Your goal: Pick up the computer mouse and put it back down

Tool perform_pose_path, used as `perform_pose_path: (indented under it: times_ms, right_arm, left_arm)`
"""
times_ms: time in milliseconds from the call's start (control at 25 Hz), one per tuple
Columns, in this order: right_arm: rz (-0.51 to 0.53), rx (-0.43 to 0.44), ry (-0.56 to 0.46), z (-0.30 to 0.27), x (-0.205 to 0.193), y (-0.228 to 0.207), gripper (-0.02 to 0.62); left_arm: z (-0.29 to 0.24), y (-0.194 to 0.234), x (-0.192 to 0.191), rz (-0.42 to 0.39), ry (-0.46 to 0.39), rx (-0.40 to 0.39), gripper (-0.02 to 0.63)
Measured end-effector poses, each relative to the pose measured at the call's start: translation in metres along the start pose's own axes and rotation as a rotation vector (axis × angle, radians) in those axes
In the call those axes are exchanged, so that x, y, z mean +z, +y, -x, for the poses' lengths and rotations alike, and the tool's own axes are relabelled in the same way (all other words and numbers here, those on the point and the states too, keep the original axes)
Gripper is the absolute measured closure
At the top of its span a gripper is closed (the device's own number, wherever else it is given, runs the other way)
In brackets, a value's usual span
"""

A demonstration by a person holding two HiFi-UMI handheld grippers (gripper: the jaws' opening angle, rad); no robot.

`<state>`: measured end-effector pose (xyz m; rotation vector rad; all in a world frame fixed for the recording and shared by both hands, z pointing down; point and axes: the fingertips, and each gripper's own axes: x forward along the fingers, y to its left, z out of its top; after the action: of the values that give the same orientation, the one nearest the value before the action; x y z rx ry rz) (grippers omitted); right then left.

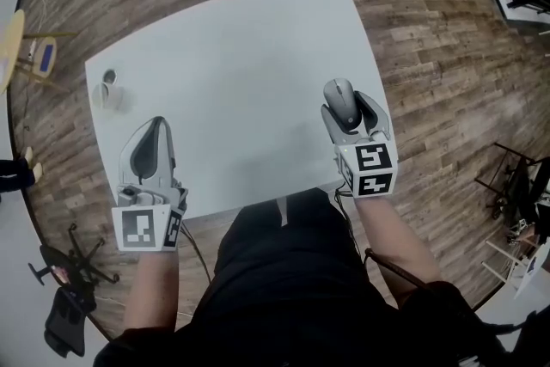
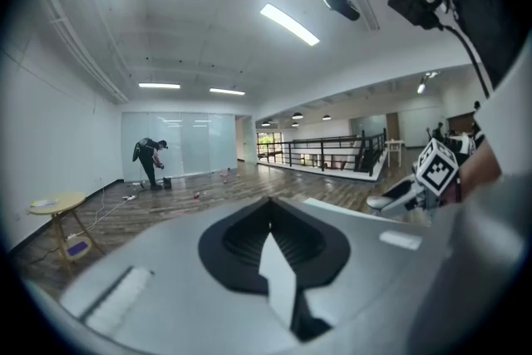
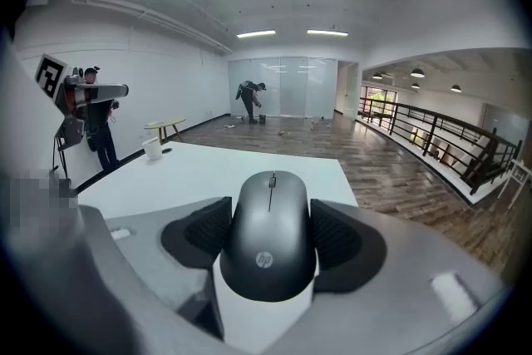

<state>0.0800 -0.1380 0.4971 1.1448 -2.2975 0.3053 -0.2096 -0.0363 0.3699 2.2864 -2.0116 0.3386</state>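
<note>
A dark grey computer mouse sits between the jaws of my right gripper. The black pads press on both of its sides. The mouse hangs above the right part of the white table, near the front edge. My left gripper is over the table's front left corner. Its jaws meet at the tip with nothing between them.
A white cup stands near the table's left edge. A small round side table stands on the wooden floor at the left, and a black tripod lies lower left. A person bends down far off.
</note>
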Motion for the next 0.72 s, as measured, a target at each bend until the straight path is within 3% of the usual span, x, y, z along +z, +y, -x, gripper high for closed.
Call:
perform_pose_path:
  times_ms: [720]
  right_arm:
    - [0.057, 0.001, -0.109, 0.03, 0.058, 0.004, 0.299]
  left_arm:
    - [0.026, 0.027, 0.031, -0.07, -0.114, 0.066, 0.603]
